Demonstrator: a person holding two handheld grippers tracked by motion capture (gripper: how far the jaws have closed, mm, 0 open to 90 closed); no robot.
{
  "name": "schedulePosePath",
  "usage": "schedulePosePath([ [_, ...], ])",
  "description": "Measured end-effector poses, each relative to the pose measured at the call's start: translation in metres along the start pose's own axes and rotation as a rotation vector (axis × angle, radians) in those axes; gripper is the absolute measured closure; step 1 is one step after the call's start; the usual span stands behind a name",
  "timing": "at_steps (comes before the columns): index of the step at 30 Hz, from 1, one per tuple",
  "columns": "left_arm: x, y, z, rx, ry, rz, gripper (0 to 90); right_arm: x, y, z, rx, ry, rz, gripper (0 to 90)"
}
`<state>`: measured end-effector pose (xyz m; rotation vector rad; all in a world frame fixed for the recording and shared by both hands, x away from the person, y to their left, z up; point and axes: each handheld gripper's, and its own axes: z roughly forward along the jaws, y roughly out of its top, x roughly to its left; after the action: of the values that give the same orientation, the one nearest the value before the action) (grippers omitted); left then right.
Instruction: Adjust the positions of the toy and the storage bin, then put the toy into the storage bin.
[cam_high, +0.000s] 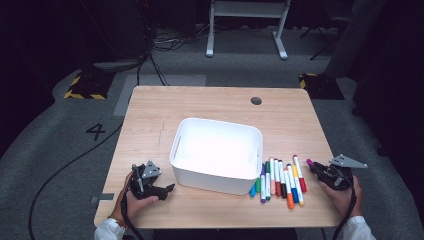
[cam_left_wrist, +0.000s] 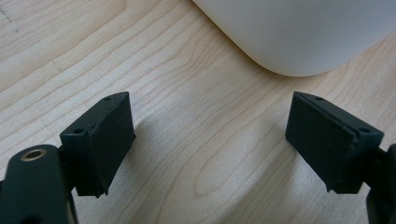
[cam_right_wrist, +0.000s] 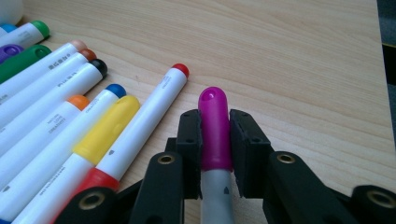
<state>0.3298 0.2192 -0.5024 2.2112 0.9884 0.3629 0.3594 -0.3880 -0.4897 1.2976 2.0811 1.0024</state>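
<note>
Magenta-capped marker (cam_right_wrist: 215, 128) clamped in right gripper (cam_right_wrist: 215, 140), likely bound for white bin (cam_high: 218, 150); left gripper (cam_left_wrist: 210, 140) wide open, empty, idle beside bin.

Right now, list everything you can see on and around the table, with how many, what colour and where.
Table: one, light wood, centre of the high view.
Bin: one, white, with handle slots, mid-table, nothing seen in it.
Loose markers: about nine, white barrels with caps in purple, green, blue, orange, black, yellow and red, lying side by side right of the bin.
Magenta marker: one, magenta cap, grey barrel, clamped at its cap in the right gripper.
Cable hole: one, dark, far right part of the tabletop.
White frame: one, on the floor beyond the table.
Left gripper: one, black, jaws wide apart over bare wood by the bin's corner.
Right gripper: one, black, right of the markers.
</note>
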Motion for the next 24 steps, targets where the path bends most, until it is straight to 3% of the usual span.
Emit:
schedulePosePath([
  [8, 0.000, 0.000, 0.000, 0.000, 0.000, 0.003, 15.5, 0.000, 0.006, -0.008, -0.056, 0.042, 0.004, 75.0],
  [15, 0.000, 0.000, 0.000, -0.001, -0.002, 0.003, 15.5, 0.003, 0.014, -0.014, -0.077, 0.066, -0.021, 75.0],
  [16, 0.000, 0.000, 0.000, -0.001, -0.005, 0.001, 15.5, 0.005, 0.016, -0.016, -0.091, 0.081, -0.002, 75.0],
  [24, 0.000, 0.000, 0.000, 0.001, -0.003, -0.001, 15.5, 0.017, 0.041, -0.035, -0.156, 0.125, -0.053, 75.0],
])
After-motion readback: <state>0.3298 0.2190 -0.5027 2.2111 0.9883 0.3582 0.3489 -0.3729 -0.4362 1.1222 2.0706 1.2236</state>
